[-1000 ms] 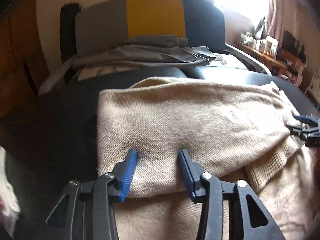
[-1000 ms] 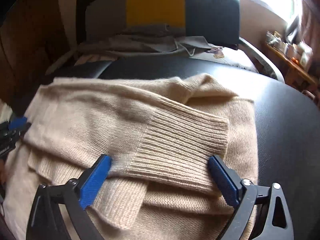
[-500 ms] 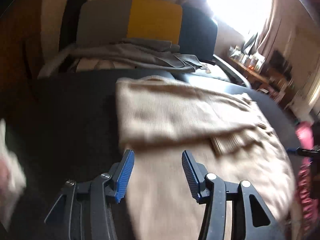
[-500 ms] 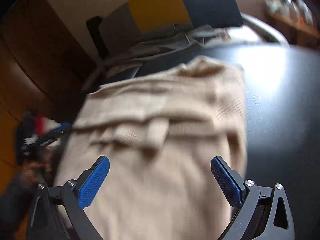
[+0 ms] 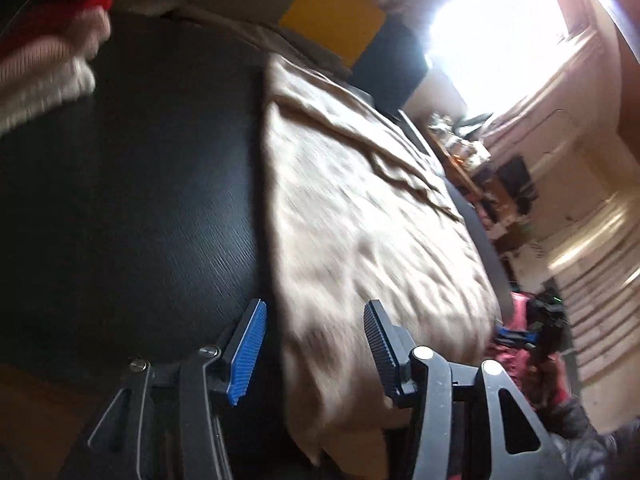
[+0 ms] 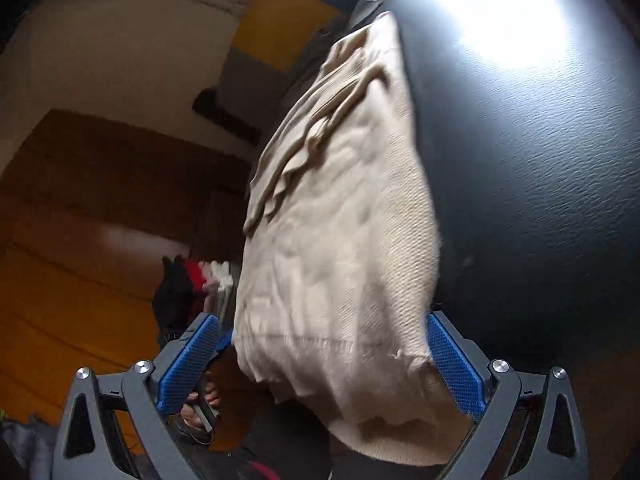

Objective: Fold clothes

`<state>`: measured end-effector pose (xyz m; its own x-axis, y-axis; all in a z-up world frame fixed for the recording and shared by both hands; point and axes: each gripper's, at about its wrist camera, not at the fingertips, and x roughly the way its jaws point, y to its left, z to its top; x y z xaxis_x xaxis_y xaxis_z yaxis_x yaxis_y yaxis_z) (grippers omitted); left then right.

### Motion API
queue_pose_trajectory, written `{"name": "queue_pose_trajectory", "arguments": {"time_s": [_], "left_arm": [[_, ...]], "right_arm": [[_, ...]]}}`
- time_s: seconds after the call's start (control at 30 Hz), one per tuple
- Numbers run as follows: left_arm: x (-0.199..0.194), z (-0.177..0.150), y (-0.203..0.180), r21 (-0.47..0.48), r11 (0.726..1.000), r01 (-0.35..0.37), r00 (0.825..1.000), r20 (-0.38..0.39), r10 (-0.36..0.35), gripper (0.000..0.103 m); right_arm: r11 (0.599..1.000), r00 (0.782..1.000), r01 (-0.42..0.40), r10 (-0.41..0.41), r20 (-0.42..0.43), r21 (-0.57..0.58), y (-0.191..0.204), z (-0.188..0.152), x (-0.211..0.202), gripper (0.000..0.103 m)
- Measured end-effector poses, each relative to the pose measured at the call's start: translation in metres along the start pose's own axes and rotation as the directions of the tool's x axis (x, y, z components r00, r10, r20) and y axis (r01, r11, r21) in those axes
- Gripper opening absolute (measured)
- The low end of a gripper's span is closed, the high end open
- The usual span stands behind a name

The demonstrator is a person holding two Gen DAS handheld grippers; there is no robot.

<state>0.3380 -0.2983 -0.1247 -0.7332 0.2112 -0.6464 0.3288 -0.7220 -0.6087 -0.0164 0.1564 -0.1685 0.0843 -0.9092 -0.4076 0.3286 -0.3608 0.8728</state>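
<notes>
- Dark, grainy tabletop (image 5: pixel 140 208) fills most of both wrist views, with a bright window (image 5: pixel 492 28) beyond its far edge and a chair back with a yellow panel (image 5: pixel 332 28) behind it.
- The cream knit sweater (image 5: pixel 360 220) lies flat on the table, folded into a long panel; its long axis runs from the near table edge away toward the chair, and the near hem (image 6: pixel 360 392) droops over the edge.
- A folded-over sleeve makes a ridge across its far half.
- A stack of red, pink and white folded clothes (image 5: pixel 44 64) sits on the table's far left corner, well apart from the sweater.
- The left gripper (image 5: pixel 316 344) has its fingers spread, having just been opening; the sweater's left edge shows between them, unpinched.
- The right gripper (image 6: pixel 320 364) has its fingers spread wide on either side of the hem, neither visibly pressing it.
- Compared with a second ago, both grippers have drawn back from the sweater's middle to its near end and rolled, so the scene now looks tilted.
</notes>
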Motion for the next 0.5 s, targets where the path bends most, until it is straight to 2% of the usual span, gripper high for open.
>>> {"name": "queue_pose_trajectory", "arguments": {"time_s": [0.03, 0.1, 0.27, 0.33, 0.4, 0.47, 0.5], "left_arm": [[0.001, -0.006, -0.003, 0.006, 1.000, 0.014, 1.000, -0.017, -0.014, 0.052], [0.002, -0.016, -0.010, 0.042, 0.999, 0.001, 1.000, -0.026, 0.000, 0.052], [0.000, -0.030, -0.016, 0.026, 1.000, 0.002, 1.000, -0.010, -0.001, 0.053], [0.004, -0.031, -0.016, 0.018, 1.000, 0.007, 1.000, -0.025, -0.006, 0.053], [0.007, -0.034, -0.016, 0.010, 1.000, 0.007, 0.999, -0.051, -0.006, 0.052], [0.012, -0.037, -0.016, 0.011, 1.000, 0.005, 0.998, -0.068, -0.004, 0.051], [0.015, -0.039, -0.015, 0.013, 1.000, 0.005, 0.997, -0.074, -0.004, 0.051]], "right_arm": [[1.000, 1.000, -0.012, 0.012, -0.010, -0.001, 0.001, -0.001, 0.003, 0.103], [1.000, 0.999, -0.015, 0.015, -0.029, -0.022, 0.004, -0.002, 0.008, 0.103], [0.995, 0.999, 0.010, -0.015, -0.052, -0.096, 0.008, -0.009, 0.012, 0.101], [0.994, 0.996, 0.031, -0.039, -0.075, -0.101, 0.010, -0.012, 0.012, 0.099], [0.994, 0.994, 0.054, -0.062, -0.088, -0.093, 0.010, -0.013, 0.011, 0.088], [0.991, 0.990, 0.087, -0.098, -0.104, -0.104, 0.010, -0.018, 0.010, 0.068], [0.988, 0.987, 0.101, -0.114, -0.112, -0.117, 0.009, -0.021, 0.012, 0.065]]}}
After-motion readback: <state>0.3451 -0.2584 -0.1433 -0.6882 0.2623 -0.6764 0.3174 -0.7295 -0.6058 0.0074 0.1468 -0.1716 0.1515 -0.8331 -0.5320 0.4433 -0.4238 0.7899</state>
